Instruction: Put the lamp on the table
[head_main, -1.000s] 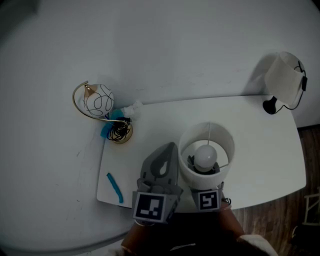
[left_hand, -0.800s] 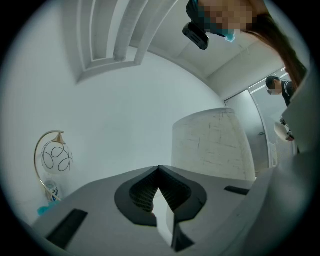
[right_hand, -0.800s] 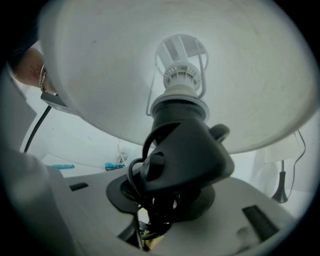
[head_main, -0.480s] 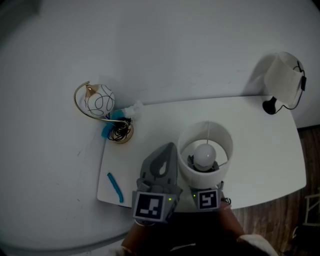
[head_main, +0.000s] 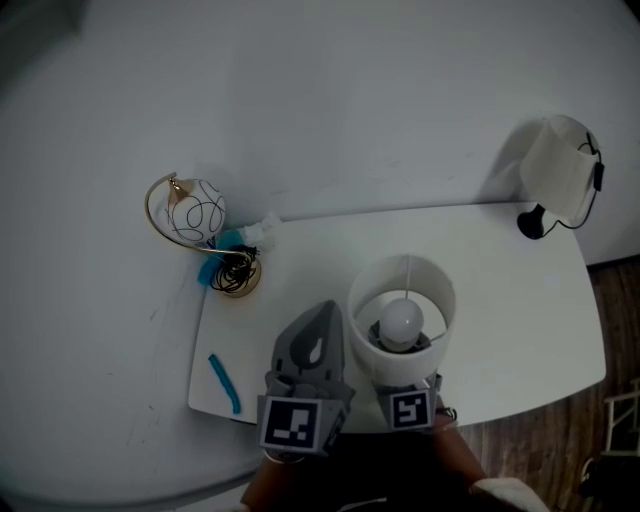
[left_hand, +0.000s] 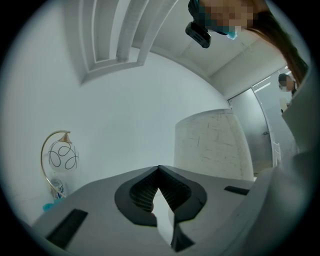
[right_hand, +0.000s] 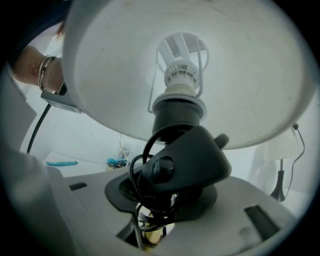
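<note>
Right gripper (right_hand: 159, 202): jaws have just been opening. The lamp's dark stem and wound black cord (right_hand: 145, 170) sit between them, bracketed loosely rather than clamped. Left gripper (head_main: 322, 312): jaw tips together, nothing between them.

Lamp (head_main: 402, 318) is at lower centre of the head view, over the near edge of the white table (head_main: 520, 300), directly beyond the right gripper and just right of the left one. Its foot is hidden under the shade from above.

Containers: the lamp's open white shade (head_main: 365, 345) is a plain cylinder (open end up in the head view), with one white bulb (right_hand: 180, 70) centred in it on a wire frame.

Markings: each marker cube (head_main: 295, 425) carries a black-and-white square pattern. No readable text on it.

Surface: white tabletop with rounded corners.
- Gold arc lamp (head_main: 195, 212) with a white globe bearing black loops, at the left rear corner. Its round base has a coiled black cord.
- Small blue-and-white item (head_main: 240, 240) just beside that base. Can't identify it.
- Blue strip (head_main: 224, 382) lying flat near the left front corner, well apart from the lamp.
- Second white-shaded lamp (head_main: 560, 175) on a black foot at the right rear corner, shade tilted.

Room: pale grey wall behind the table, wood floor (head_main: 560, 450) at lower right. The left gripper view shows white wall moulding at upper left and a door (left_hand: 260, 130) at right.
</note>
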